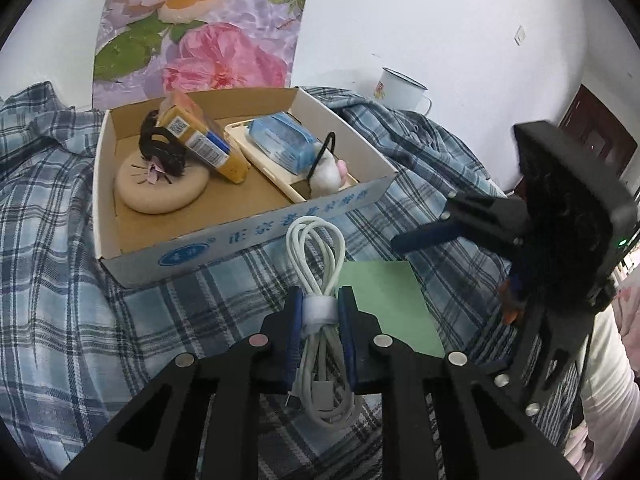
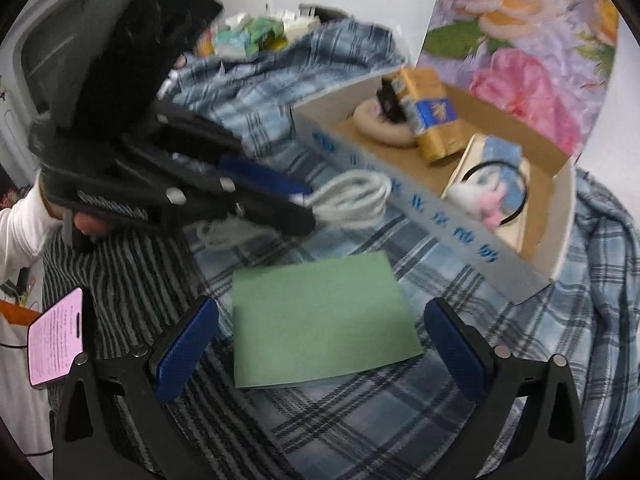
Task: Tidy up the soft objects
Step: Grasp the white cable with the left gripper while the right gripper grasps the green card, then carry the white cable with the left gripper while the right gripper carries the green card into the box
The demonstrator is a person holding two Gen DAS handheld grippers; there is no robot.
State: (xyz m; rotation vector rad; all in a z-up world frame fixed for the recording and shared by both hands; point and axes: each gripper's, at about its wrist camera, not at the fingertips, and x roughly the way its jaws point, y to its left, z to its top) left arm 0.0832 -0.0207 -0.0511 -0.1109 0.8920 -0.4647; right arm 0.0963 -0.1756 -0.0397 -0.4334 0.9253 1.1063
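Box [image 1: 256, 236], cable [image 1: 320, 256], green sheet [image 2: 320, 320] on plaid cloth [image 1: 60, 280]

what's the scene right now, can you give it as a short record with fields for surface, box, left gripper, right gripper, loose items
surface: blue plaid cloth
box: open cardboard box, holding a round beige cushion, a yellow pack, a blue pack and a white plush toy
left gripper: left gripper shut on the white cable
right gripper: right gripper open over the green sheet
loose items: green sheet beside the cable

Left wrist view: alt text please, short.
The left gripper is shut on a bundled white cable over a plaid cloth. A cardboard box of small items sits behind; green paper lies right.
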